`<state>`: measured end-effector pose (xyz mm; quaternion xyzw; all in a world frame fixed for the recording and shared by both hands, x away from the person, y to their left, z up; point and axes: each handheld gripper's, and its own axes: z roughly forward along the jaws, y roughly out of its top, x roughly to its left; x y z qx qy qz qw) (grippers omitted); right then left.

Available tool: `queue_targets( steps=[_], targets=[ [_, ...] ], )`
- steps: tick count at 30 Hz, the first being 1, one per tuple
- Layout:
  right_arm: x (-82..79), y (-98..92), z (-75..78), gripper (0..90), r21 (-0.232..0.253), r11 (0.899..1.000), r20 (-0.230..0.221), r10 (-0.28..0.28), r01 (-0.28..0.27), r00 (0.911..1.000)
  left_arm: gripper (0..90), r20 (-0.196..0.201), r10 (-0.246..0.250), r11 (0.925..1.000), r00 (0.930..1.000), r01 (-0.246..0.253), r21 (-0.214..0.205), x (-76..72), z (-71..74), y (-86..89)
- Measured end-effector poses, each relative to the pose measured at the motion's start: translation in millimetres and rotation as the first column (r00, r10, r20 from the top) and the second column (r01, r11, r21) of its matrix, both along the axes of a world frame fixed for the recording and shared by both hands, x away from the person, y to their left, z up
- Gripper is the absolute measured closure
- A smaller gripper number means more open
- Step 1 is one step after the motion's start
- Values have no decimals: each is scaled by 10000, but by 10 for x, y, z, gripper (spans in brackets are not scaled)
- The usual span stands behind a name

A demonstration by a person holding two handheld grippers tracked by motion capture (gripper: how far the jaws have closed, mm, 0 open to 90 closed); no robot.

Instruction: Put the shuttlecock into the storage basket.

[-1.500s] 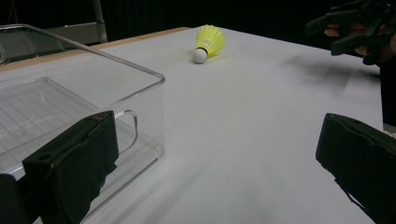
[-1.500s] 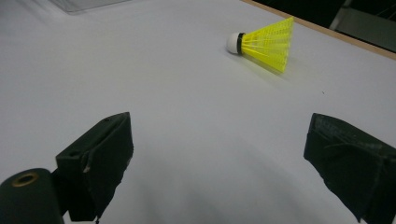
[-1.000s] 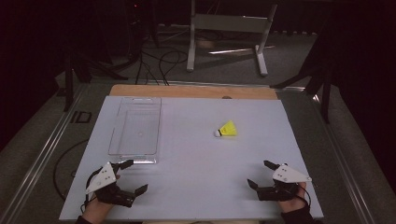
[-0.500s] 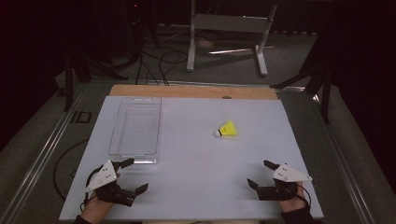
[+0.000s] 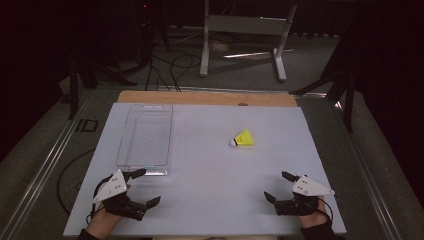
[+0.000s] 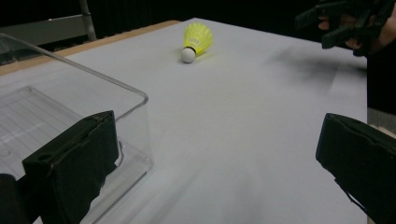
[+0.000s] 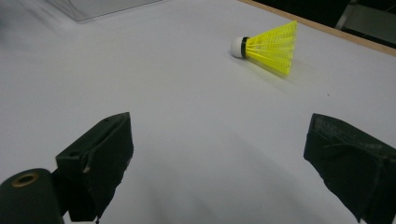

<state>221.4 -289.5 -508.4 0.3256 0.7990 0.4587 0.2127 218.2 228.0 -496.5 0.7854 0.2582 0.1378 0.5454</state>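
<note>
In the high view both forearms are cut off by the bottom edge. The left hand (image 5: pixel 102 220) lies mostly beneath its gripper's grey plate.

In the left gripper view the bin (image 6: pixel 70 116) is cut by the left edge, and one black jaw covers its near wall. The other jaw runs out at the right edge. The right gripper (image 6: pixel 348 21) is cropped at the top right corner.

In the right gripper view the bin (image 7: pixel 100 7) is a blurred sliver at the top edge. The shuttlecock (image 7: pixel 271 44) is whole there, but its cork's far side is out of sight.
</note>
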Motion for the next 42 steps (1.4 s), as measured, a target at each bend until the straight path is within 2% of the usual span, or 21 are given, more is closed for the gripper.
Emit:
queue_targets(
  steps=[2, 6, 7, 15, 25, 28, 34, 36, 37, 42],
  targets=[
    [4, -2, -2, 81, 39, 10000, -33, 38, -38, 10000, 1, 32, -124, 9998, 9999, 124, 136, 10, 48, -6],
    [6, -5, -3, 81, 47, 10000, -30, 3, -3, 10000, 1, -53, -253, 9996, 9997, 254, 101, 36, 102, -10],
    [4, -4, -1, 81, 24, 10000, -14, -5, 6, 10000, 1, 54, -226, 9995, 9997, 225, 226, 51, 132, -27],
    [4, 1, 2, 81, 35, 10000, -49, -3, 3, 10000, 1, -77, -523, 9983, 9986, 525, 250, 130, 253, -104],
    [5, 4, -1, 81, 4, 10000, -87, 23, -23, 10000, 1, -176, -975, 9937, 9951, 984, 532, 254, 375, -207],
    [5, 4, -3, 81, 6, 10000, -89, 25, -25, 10000, 1, -219, -1260, 9887, 9918, 1273, 787, 290, 409, -270],
    [9, 5, -8, 81, 1, 10000, -150, 75, -75, 9999, 1, -377, -1677, 9804, 9851, 1706, 980, 353, 475, -355],
    [9, 7, -7, 81, -3, 10000, -160, 72, -72, 9998, 1, -505, -1870, 9745, 9811, 1918, 1162, 369, 482, -385],
    [9, 7, -7, 81, -5, 10000, -164, 75, -75, 9998, 1, -627, -2084, 9656, 9760, 2155, 1455, 386, 485, -423],
    [12, 12, -18, 81, 0, 10000, -251, 98, -98, 9996, 1, -999, -2546, 9452, 9619, 2693, 1846, 424, 481, -521]
  ],
)
